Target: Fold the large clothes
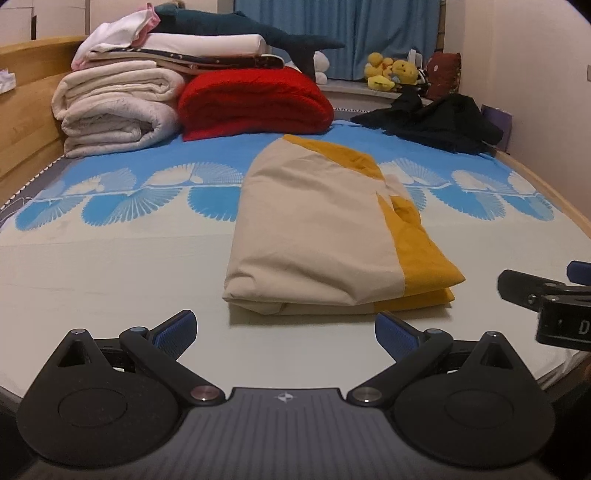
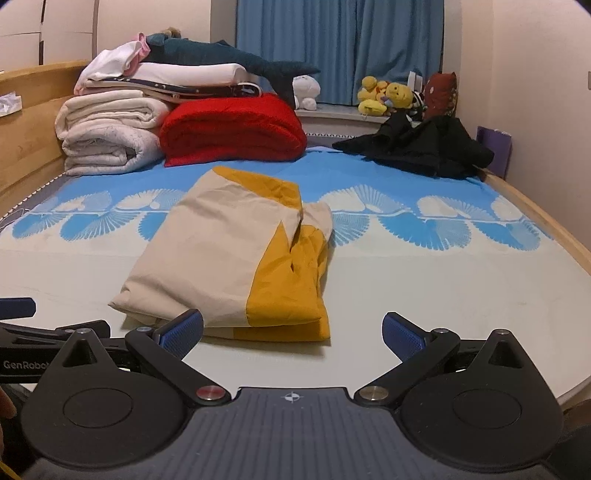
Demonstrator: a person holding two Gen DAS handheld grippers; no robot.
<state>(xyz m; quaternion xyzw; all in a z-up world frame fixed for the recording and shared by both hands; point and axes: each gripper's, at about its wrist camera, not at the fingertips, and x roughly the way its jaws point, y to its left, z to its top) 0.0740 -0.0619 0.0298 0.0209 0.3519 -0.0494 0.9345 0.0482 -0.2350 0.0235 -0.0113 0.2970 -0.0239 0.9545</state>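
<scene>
A beige and mustard-yellow garment lies folded into a thick rectangle on the bed sheet; it also shows in the right wrist view. My left gripper is open and empty, just in front of the garment's near edge. My right gripper is open and empty, its left finger close to the garment's near edge. The right gripper also shows at the right edge of the left wrist view. The left gripper shows at the left edge of the right wrist view.
Folded white quilts, a red blanket and a plush shark are stacked at the far left. A crumpled black garment lies far right. Yellow plush toys sit by the blue curtain. A wooden bed frame runs along the left.
</scene>
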